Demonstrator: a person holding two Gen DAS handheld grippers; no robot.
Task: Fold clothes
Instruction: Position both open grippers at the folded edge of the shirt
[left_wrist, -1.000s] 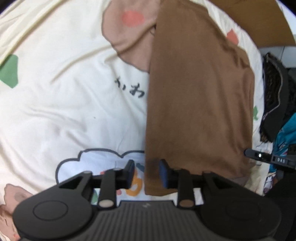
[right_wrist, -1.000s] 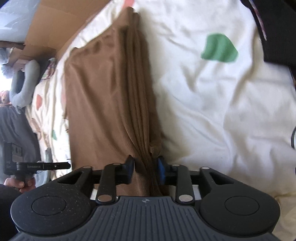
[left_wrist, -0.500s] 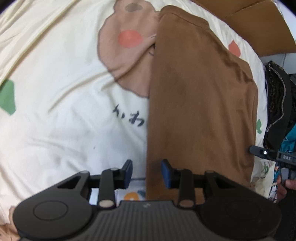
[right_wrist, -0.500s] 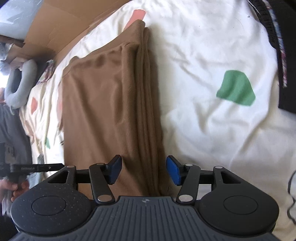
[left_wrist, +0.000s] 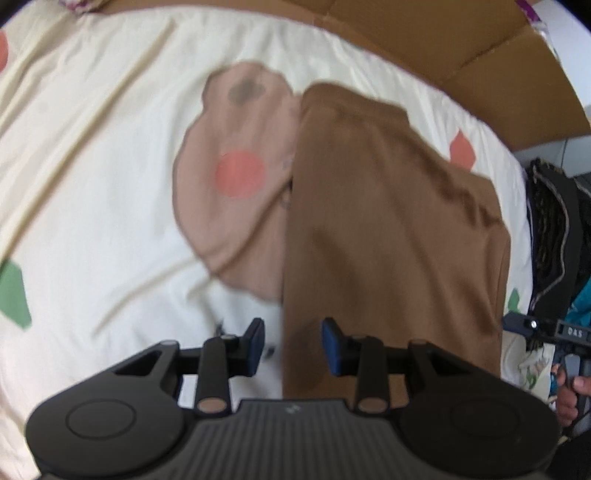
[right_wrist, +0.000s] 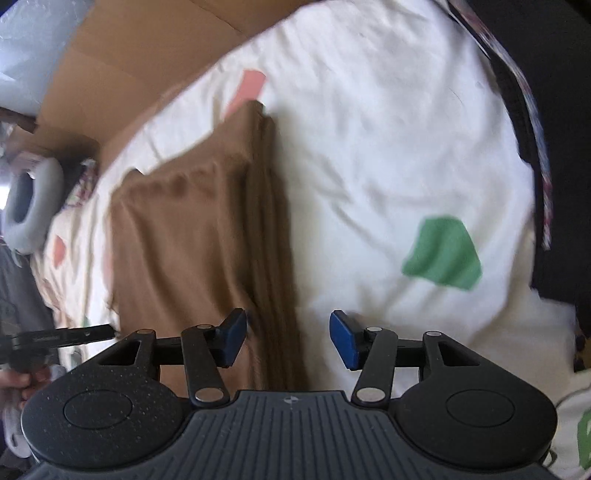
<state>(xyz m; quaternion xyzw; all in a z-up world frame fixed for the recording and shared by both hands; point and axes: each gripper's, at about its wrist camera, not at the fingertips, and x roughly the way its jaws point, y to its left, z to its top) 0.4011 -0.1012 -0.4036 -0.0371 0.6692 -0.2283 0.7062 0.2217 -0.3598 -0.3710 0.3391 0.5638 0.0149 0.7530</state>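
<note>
1. Left gripper (left_wrist: 293, 347): fingers partly spread, pinching nothing. The long side edge of the brown garment (left_wrist: 388, 236) runs between the two blue pads, beneath them; contact cannot be told.
2. Right gripper (right_wrist: 288, 339): fingers spread wider and just now closing a little, holding nothing. The garment's layered, stacked edge lies between the pads, nearer the left-hand one.
3. Brown garment: folded into a long strip, its long axis running straight ahead from both sets of fingers. Each gripper stands over one long edge at the near end; neither is clearly nearer.
4. Printed bedsheet (left_wrist: 92, 184): cream, under the garment, spreading outward on all sides.
5. Cardboard (left_wrist: 424, 44): beyond the garment's far end.
6. Judgement: next fold likely runs along that long axis.
</note>
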